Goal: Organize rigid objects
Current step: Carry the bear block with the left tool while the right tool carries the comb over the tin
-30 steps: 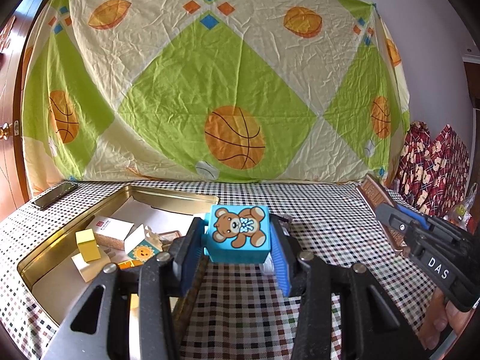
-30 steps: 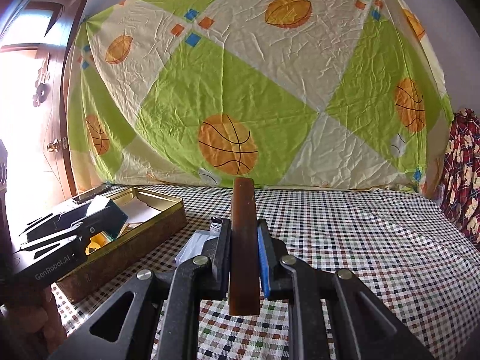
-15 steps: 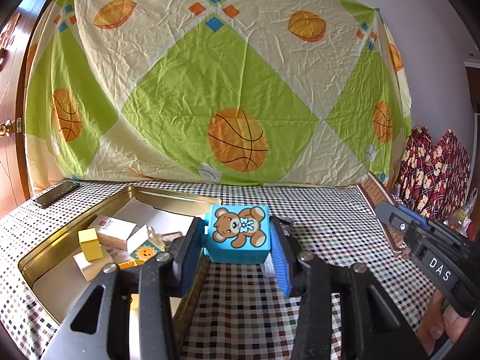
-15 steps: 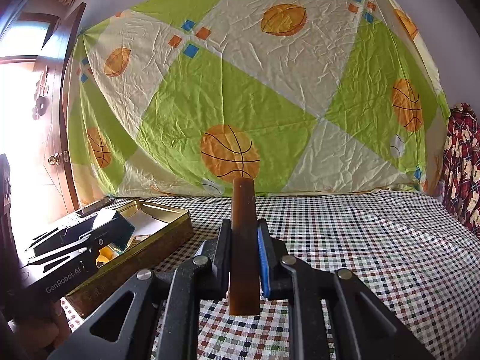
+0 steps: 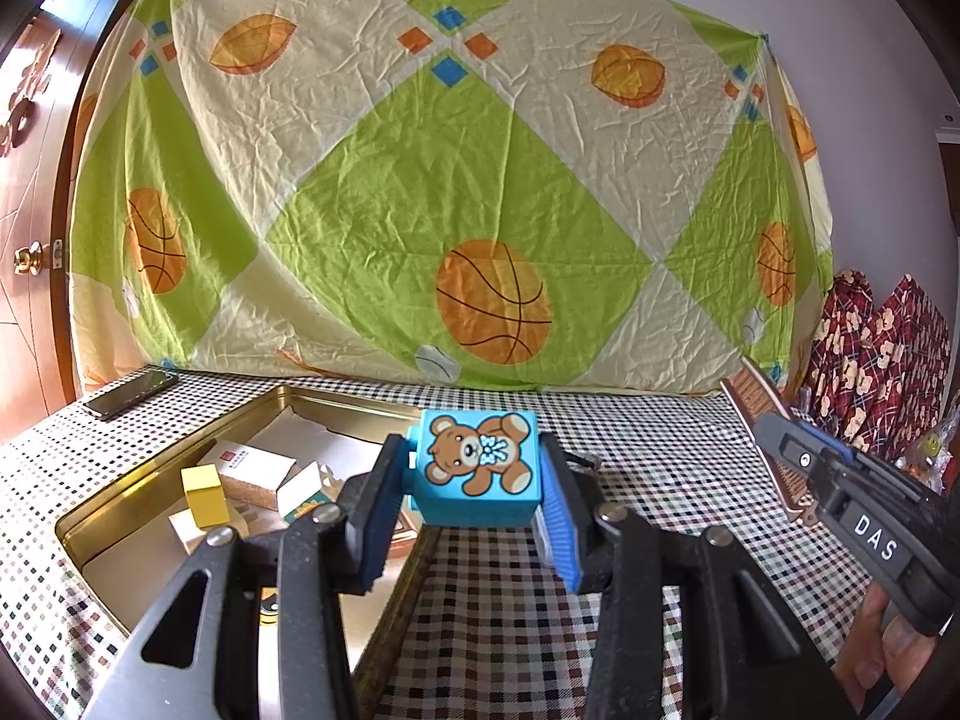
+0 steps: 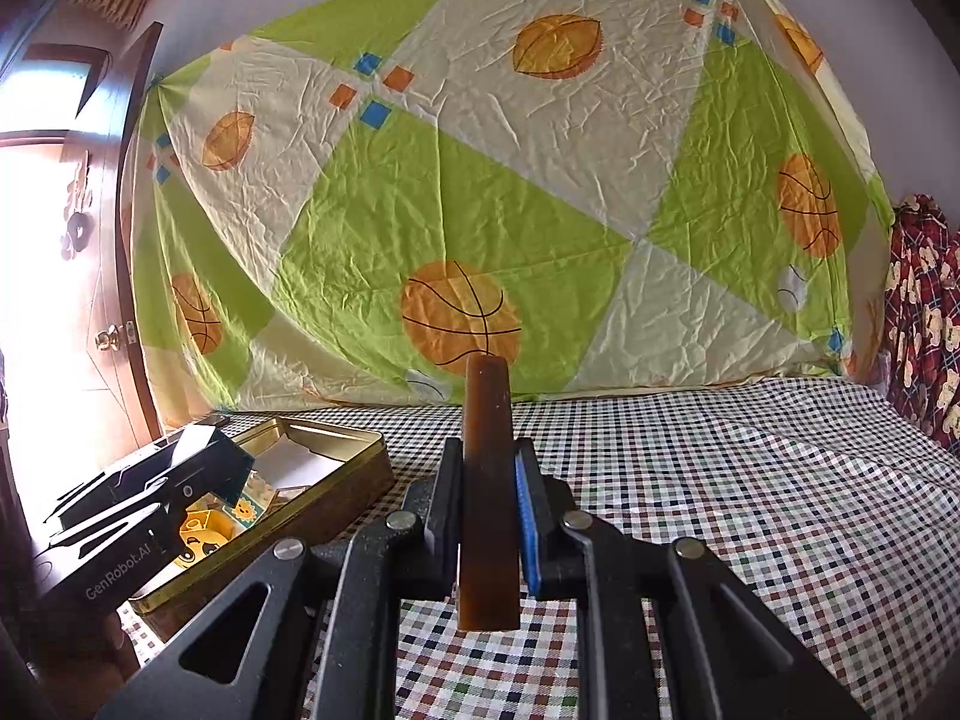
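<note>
Left wrist view: we find the blue plastic cube printed with a teddy bear clamped between the jaws of the left gripper, carried clear above the near rim of the shallow gold metal tin; we judge it is bound for that tin, where a small yellow block and white cartons already lie. The right gripper is closed on a flat brown slab, held edge-on and upright above the checkered tablecloth, well right of the tin. Both grippers sit roughly level, pointing toward the basketball-print sheet.
</note>
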